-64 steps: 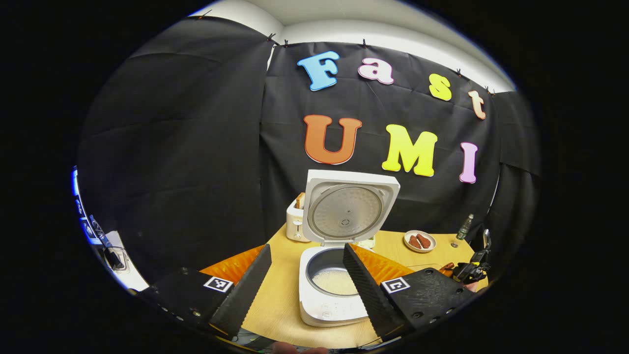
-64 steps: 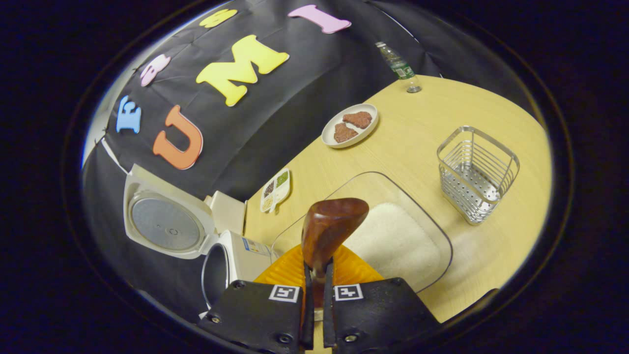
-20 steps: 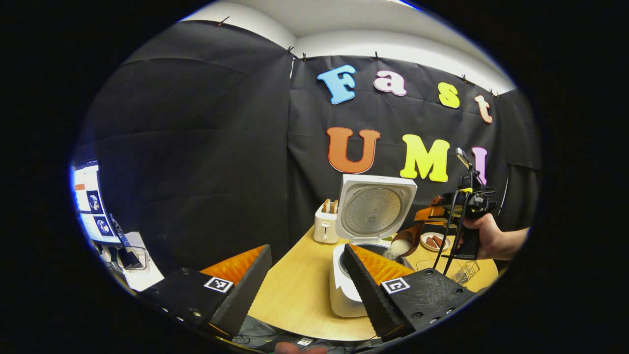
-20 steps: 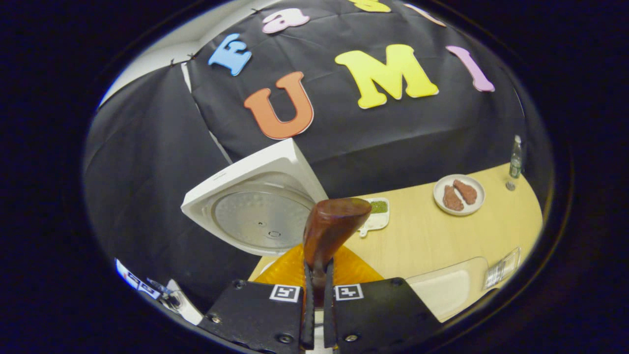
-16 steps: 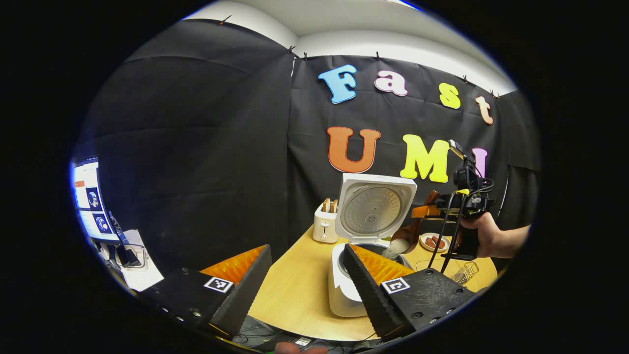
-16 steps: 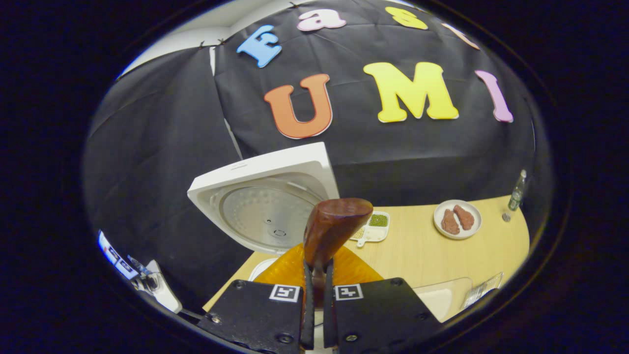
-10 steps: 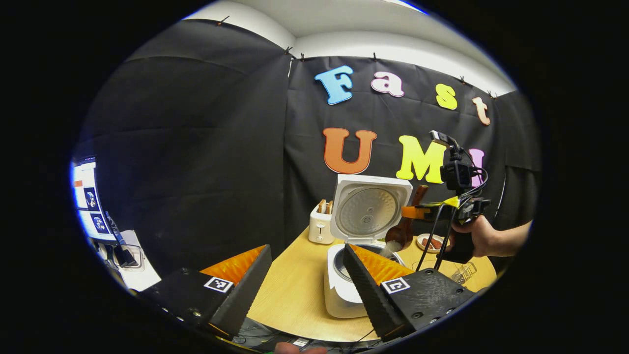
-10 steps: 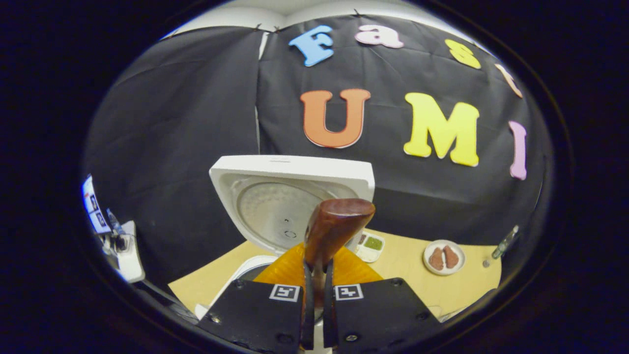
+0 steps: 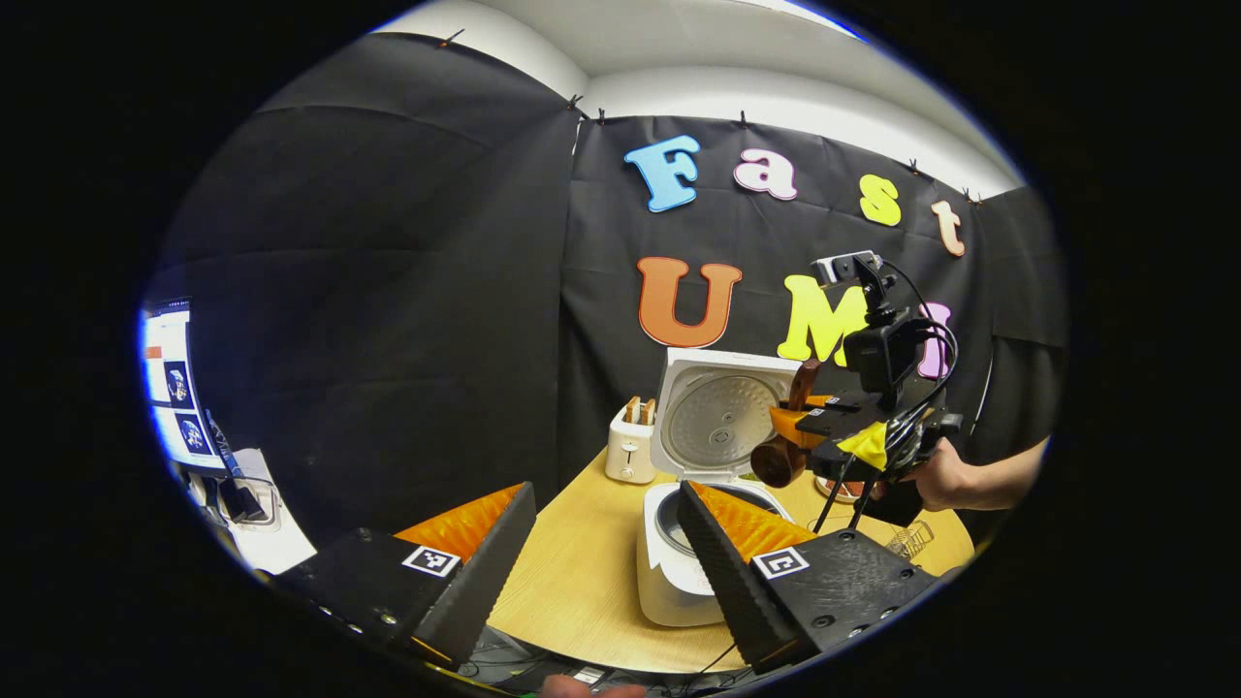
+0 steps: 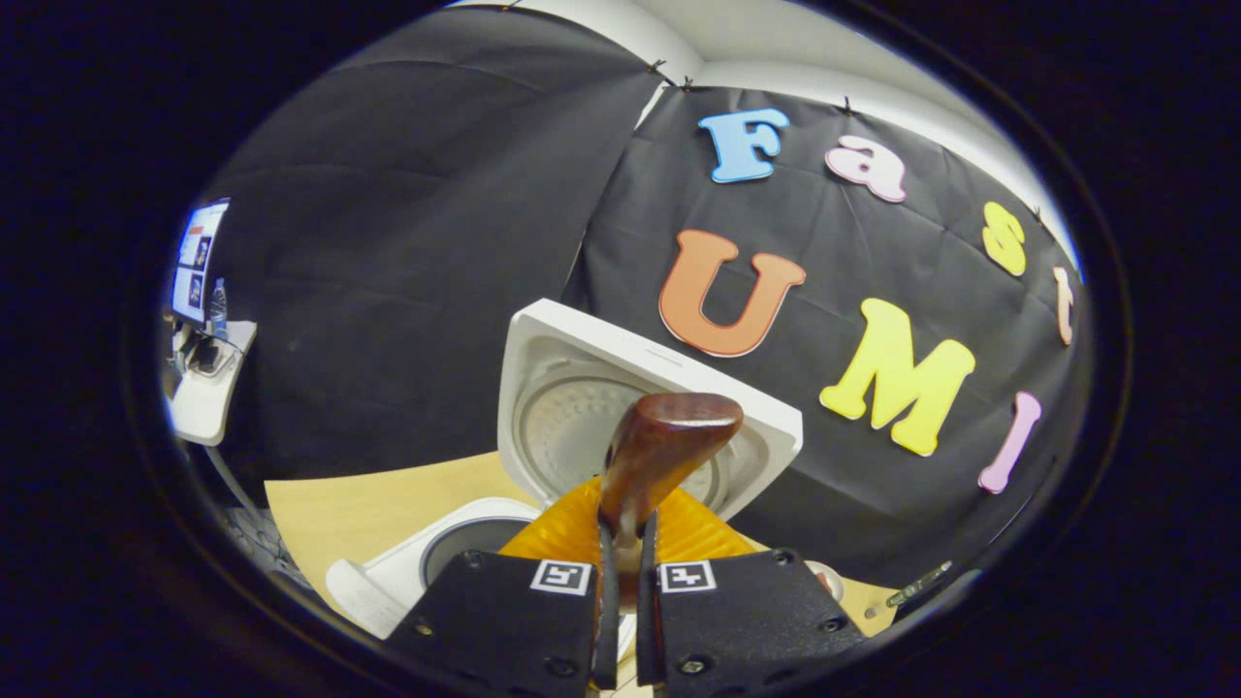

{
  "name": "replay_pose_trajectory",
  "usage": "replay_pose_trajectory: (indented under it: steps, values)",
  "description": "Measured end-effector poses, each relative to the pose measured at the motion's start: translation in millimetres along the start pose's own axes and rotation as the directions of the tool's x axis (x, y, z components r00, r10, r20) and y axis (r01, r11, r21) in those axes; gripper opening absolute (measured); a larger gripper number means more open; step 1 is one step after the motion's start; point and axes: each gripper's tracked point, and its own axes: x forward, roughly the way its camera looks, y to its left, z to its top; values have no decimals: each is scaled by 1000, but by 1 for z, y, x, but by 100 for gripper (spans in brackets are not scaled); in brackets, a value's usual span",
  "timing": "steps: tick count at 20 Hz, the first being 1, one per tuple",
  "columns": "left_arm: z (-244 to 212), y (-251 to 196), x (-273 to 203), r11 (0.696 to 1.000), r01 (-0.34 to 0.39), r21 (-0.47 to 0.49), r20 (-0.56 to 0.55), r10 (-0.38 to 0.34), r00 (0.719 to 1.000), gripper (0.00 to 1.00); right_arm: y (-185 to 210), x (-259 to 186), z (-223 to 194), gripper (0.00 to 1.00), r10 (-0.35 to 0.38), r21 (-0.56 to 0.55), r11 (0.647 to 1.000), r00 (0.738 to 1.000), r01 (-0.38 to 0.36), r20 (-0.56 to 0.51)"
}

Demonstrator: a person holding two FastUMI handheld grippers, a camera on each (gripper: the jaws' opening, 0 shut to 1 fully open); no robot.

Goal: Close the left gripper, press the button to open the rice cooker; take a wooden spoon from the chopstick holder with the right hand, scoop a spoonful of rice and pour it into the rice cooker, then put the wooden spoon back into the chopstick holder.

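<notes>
Table [image 9: 582, 582]: toaster [image 9: 628, 444] beside open rice cooker [image 9: 698, 485].

White rice cooker [image 9: 679, 572] on the table, lid raised upright, brown wooden spoon [image 9: 779, 458] held tilted above it

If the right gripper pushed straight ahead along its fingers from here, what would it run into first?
Probably the rice cooker's raised lid: the right gripper, shut on the wooden spoon, points at its inner face. Depth is hard to judge; the spoon's end would likely touch first.
</notes>
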Motion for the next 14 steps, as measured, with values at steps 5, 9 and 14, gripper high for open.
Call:
replay_pose_trajectory:
  steps: [5, 9, 14]
  values:
    - [6, 2, -1, 999, 27, 21, 11, -28, 1000, 94, -5, -12, -2, 12, -23, 122, 992, 999, 27, -27]
    - [11, 4, -10, 998, 62, 20, 17, -62, 998, 94, -17, -27, 1, 13, -35, 280, 959, 998, 46, -46]
    - [20, -9, -10, 993, 112, 33, 33, -113, 993, 94, -59, -65, 2, 12, -61, 465, 882, 997, 75, -46]
